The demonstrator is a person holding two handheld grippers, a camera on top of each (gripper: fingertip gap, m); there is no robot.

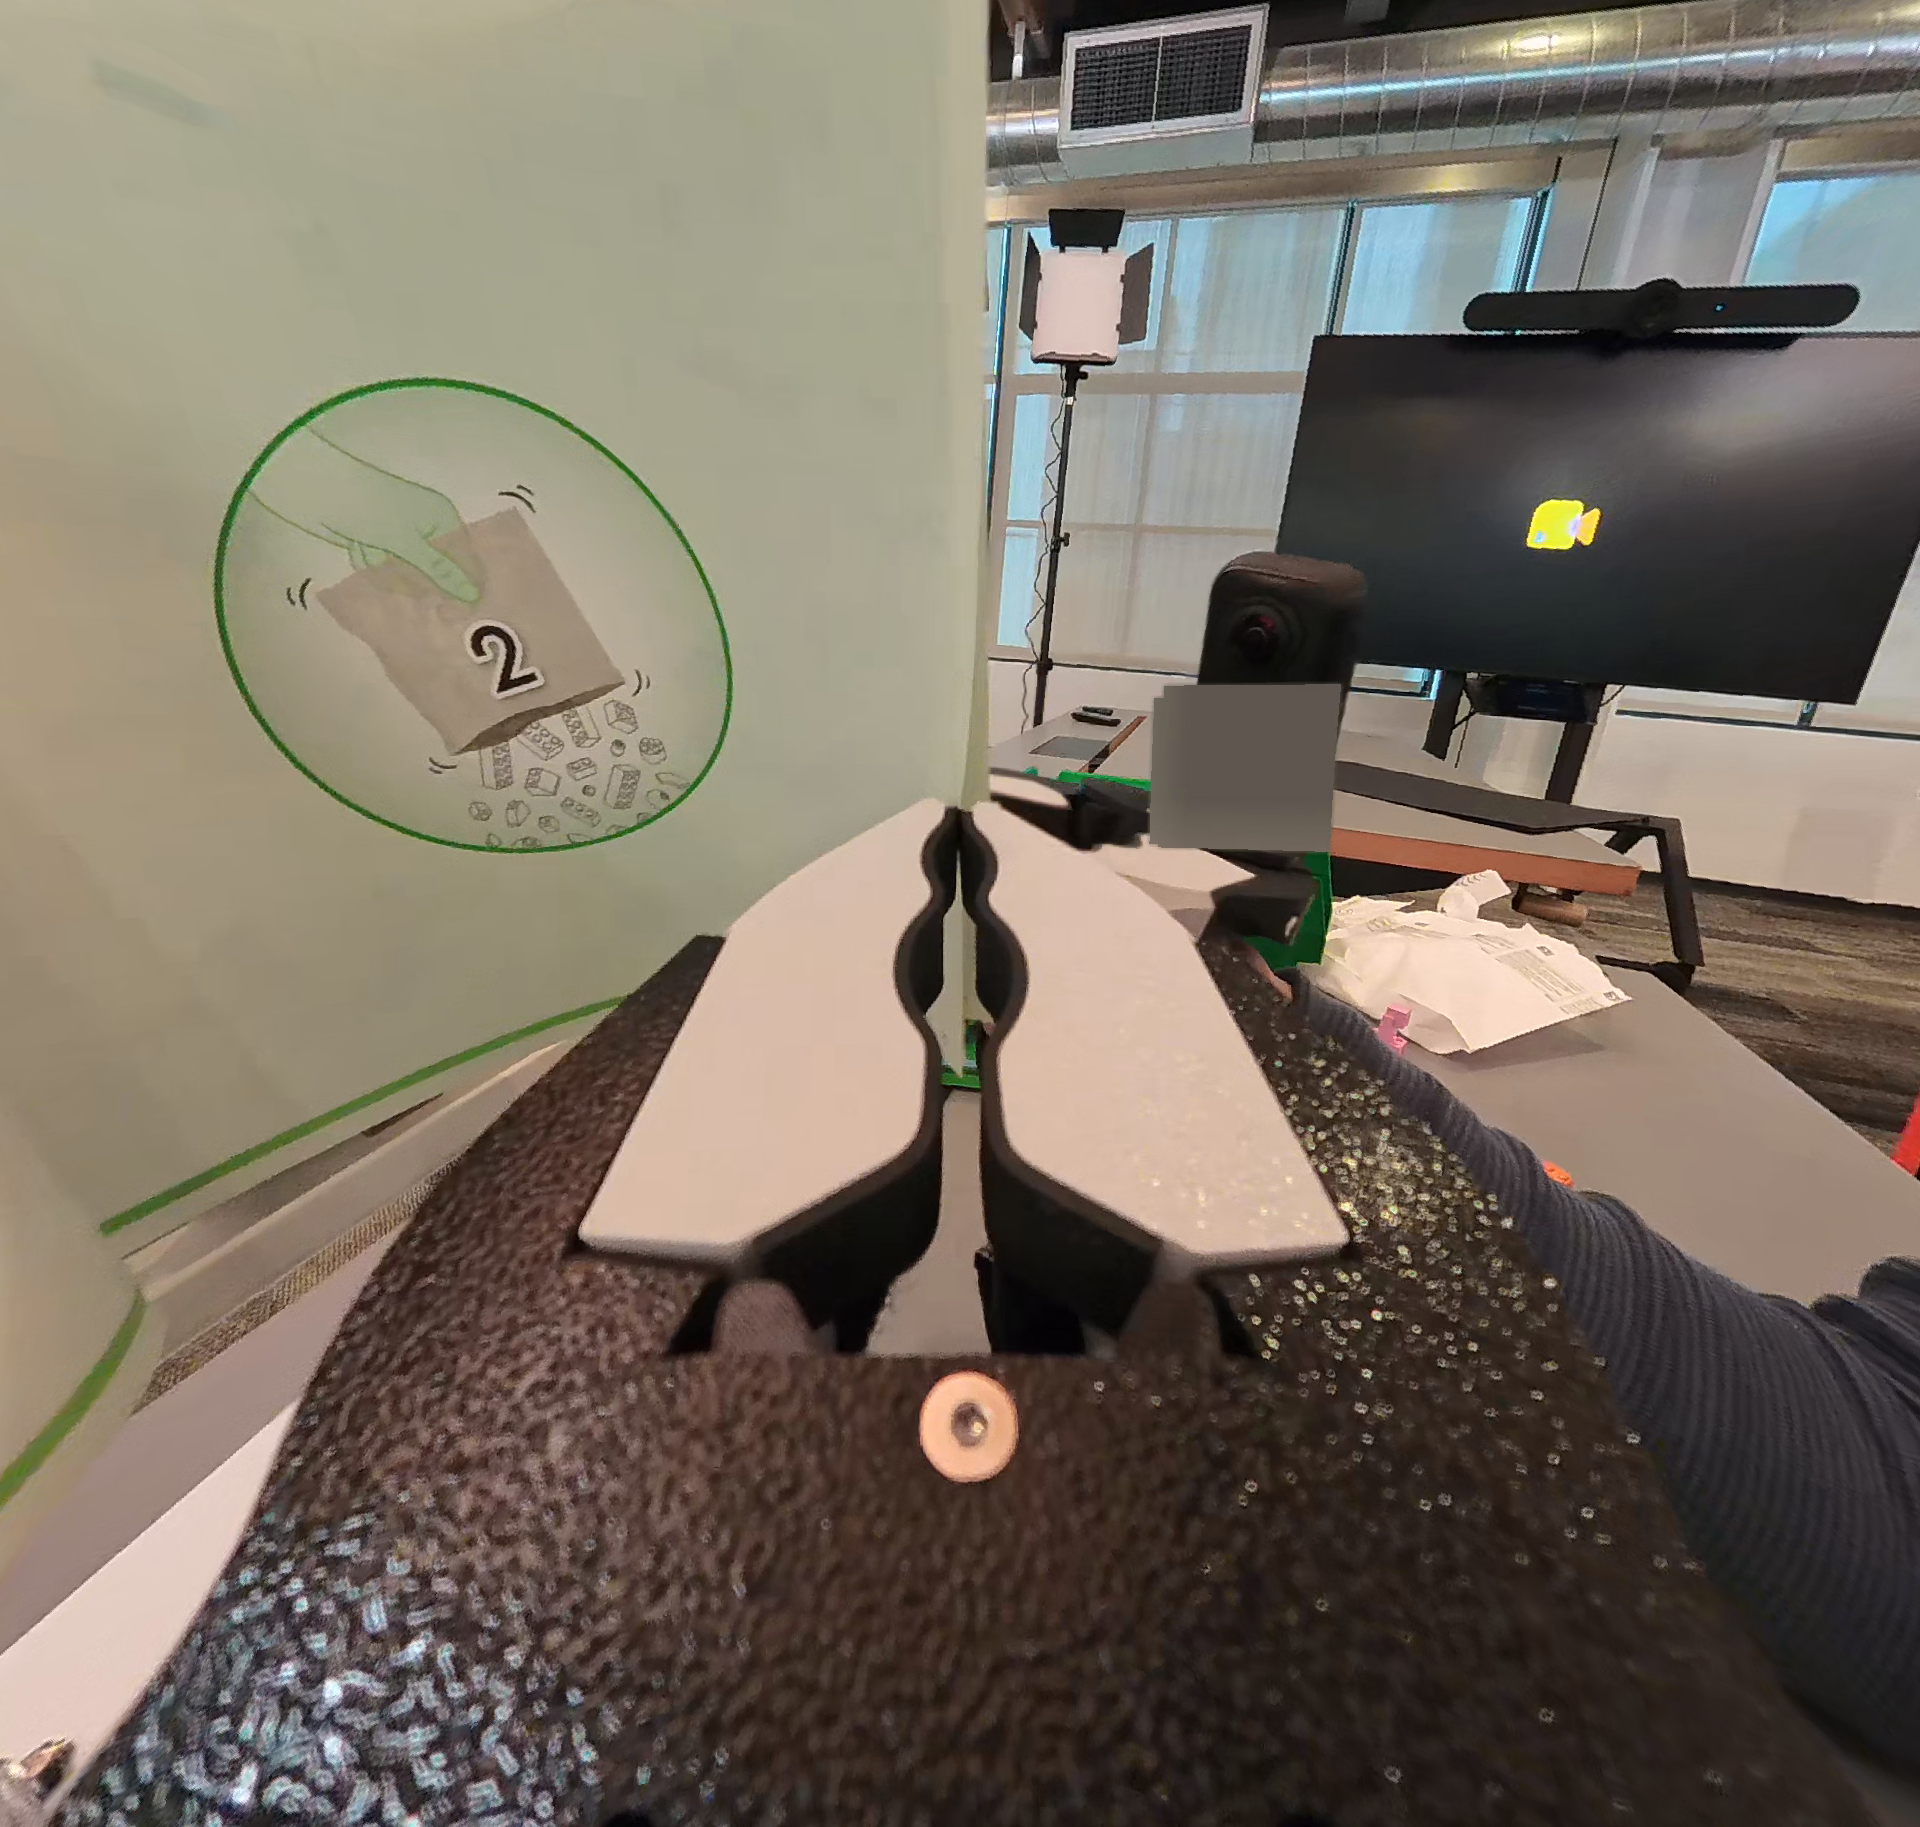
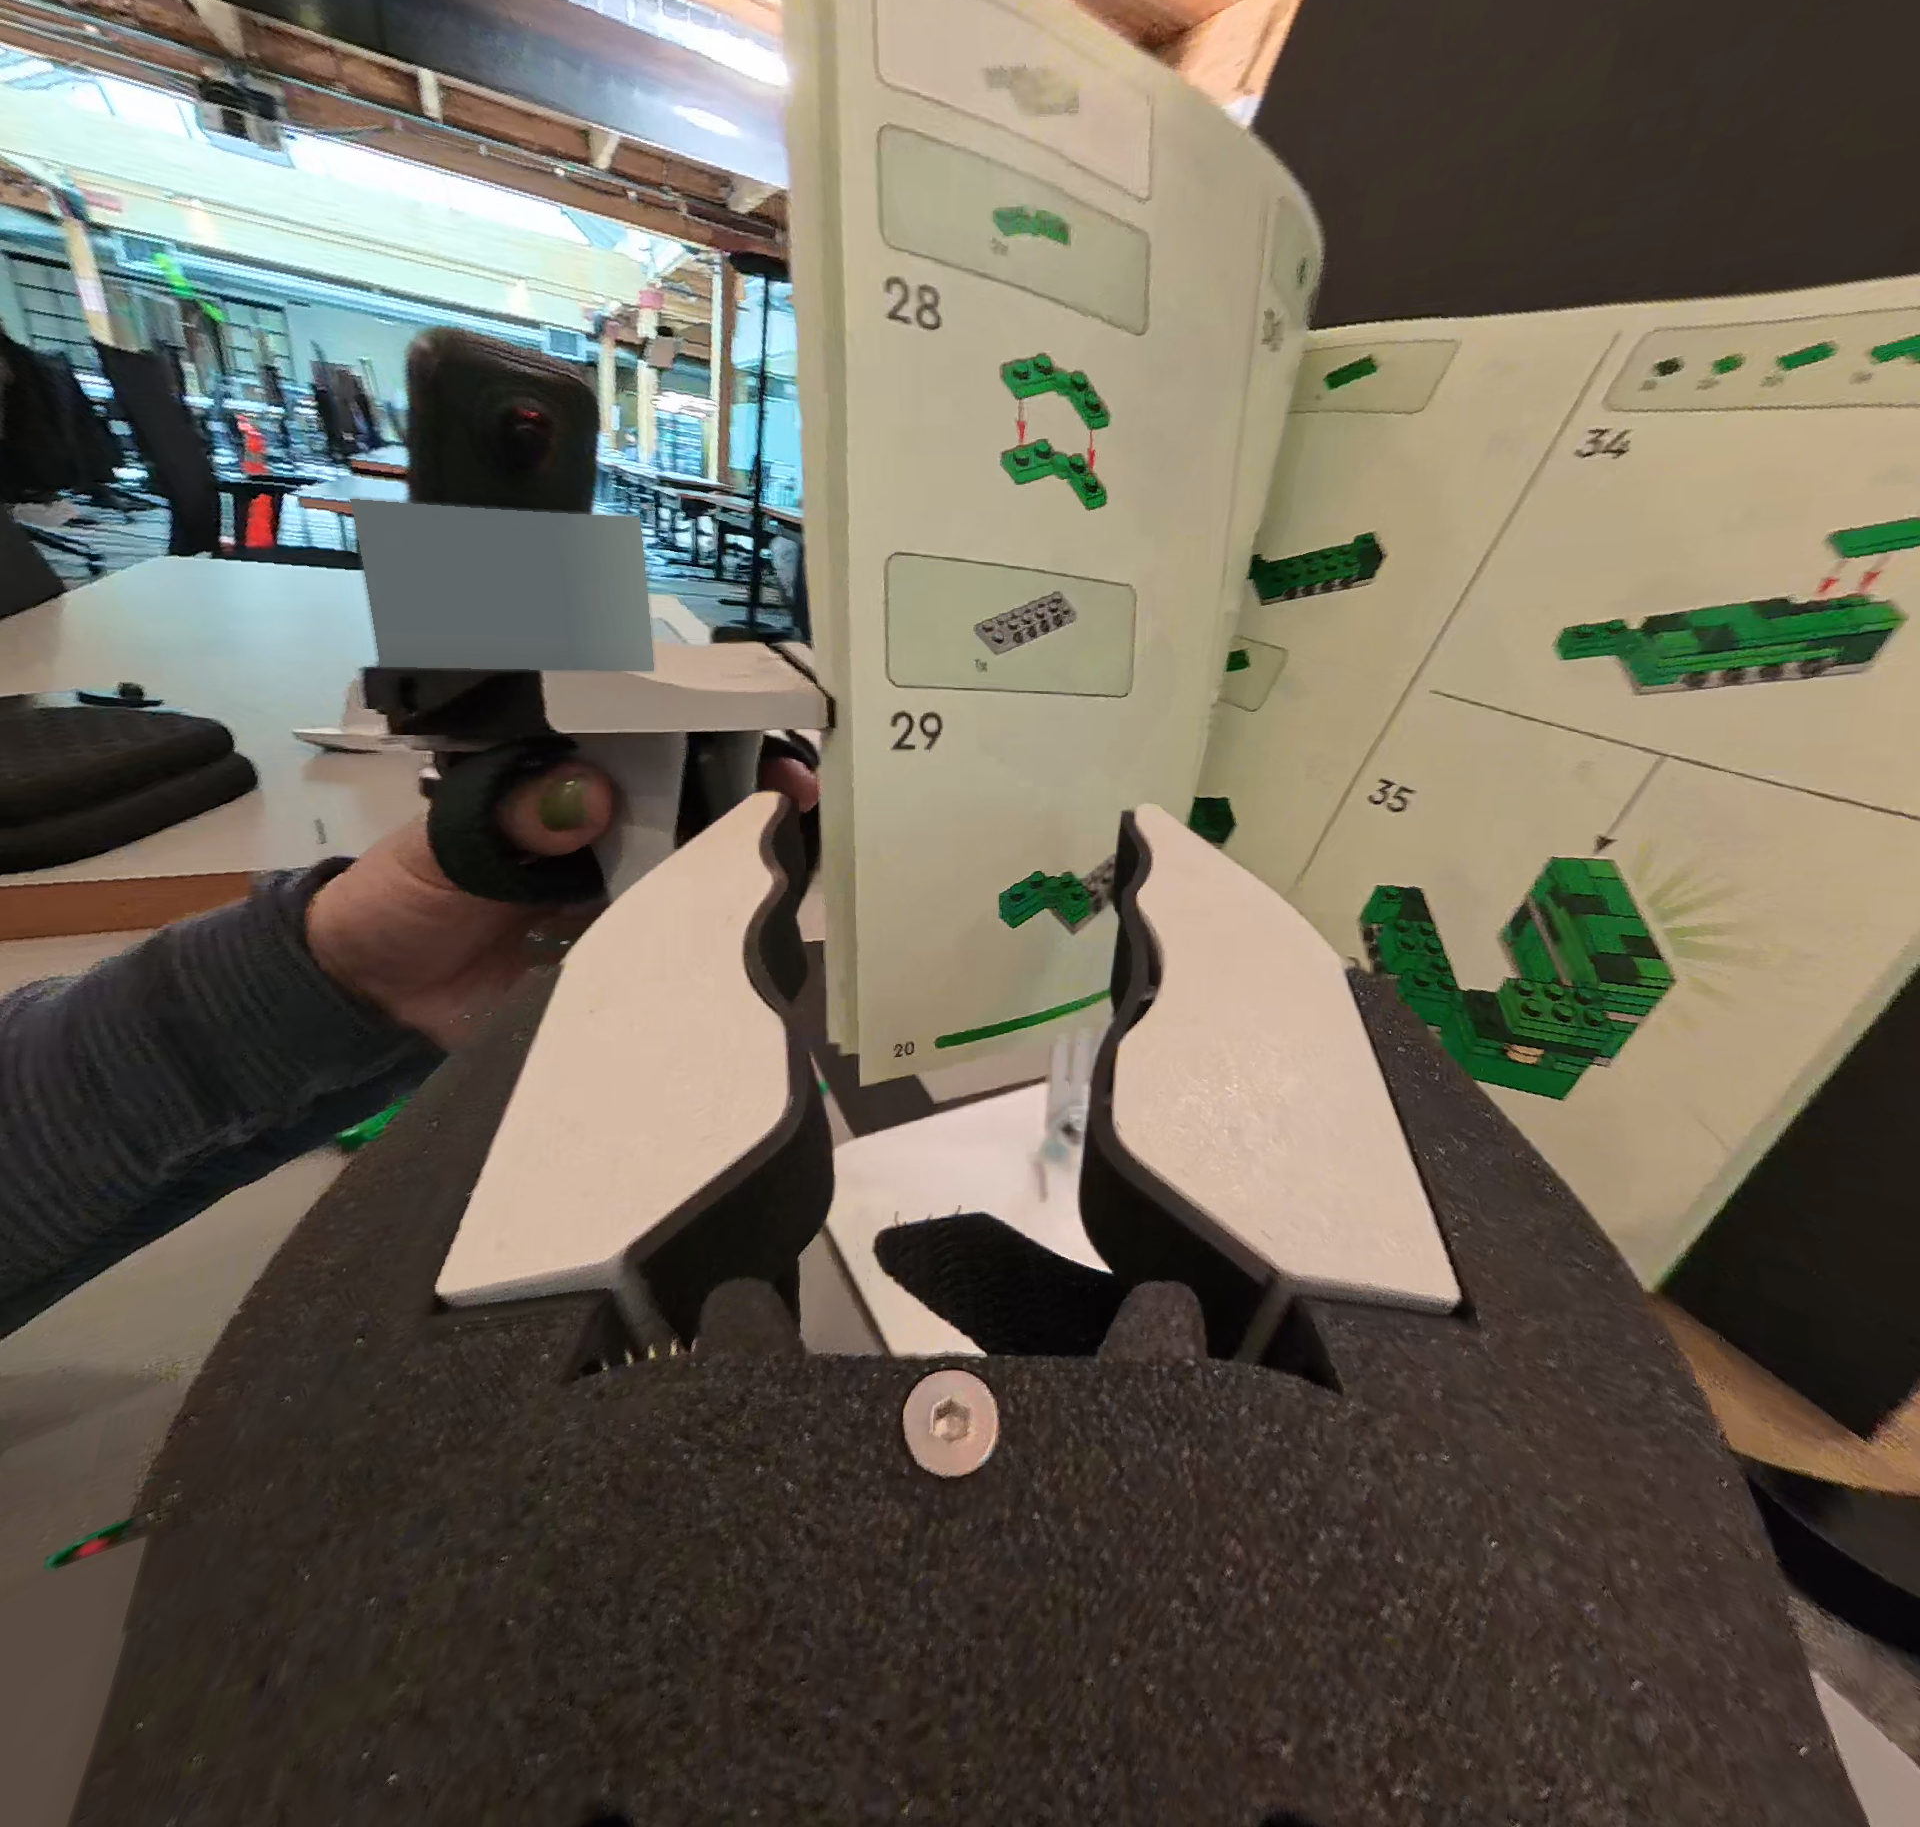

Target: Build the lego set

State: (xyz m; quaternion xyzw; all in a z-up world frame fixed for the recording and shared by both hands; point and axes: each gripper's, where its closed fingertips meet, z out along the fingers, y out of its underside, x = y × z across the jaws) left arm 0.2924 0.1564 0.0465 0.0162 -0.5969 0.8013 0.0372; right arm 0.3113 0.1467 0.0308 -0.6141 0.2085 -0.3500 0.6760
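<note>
The Lego instruction booklet (image 2: 997, 551) is held upright and open in the air. In the left wrist view a pale green page (image 1: 468, 530) with a green-ringed drawing of a bag fills the left side. My left gripper (image 1: 958, 827) is shut on that page's right edge. It also shows in the right wrist view (image 2: 800, 702), held by a hand and pinching the page edge. My right gripper (image 2: 956, 821) is open and holds nothing. The lower part of a page with green brick steps stands just beyond and between its fingertips. More open pages (image 2: 1621, 738) spread to the right.
Torn white paper bags (image 1: 1455, 977) and a pink brick (image 1: 1392, 1031) lie on the grey table (image 1: 1621, 1102). A dark sleeve (image 1: 1683, 1341) crosses at right. A small green piece (image 2: 369, 1123) lies on the table. A large dark screen (image 1: 1600, 520) and a light stand (image 1: 1075, 307) stand behind.
</note>
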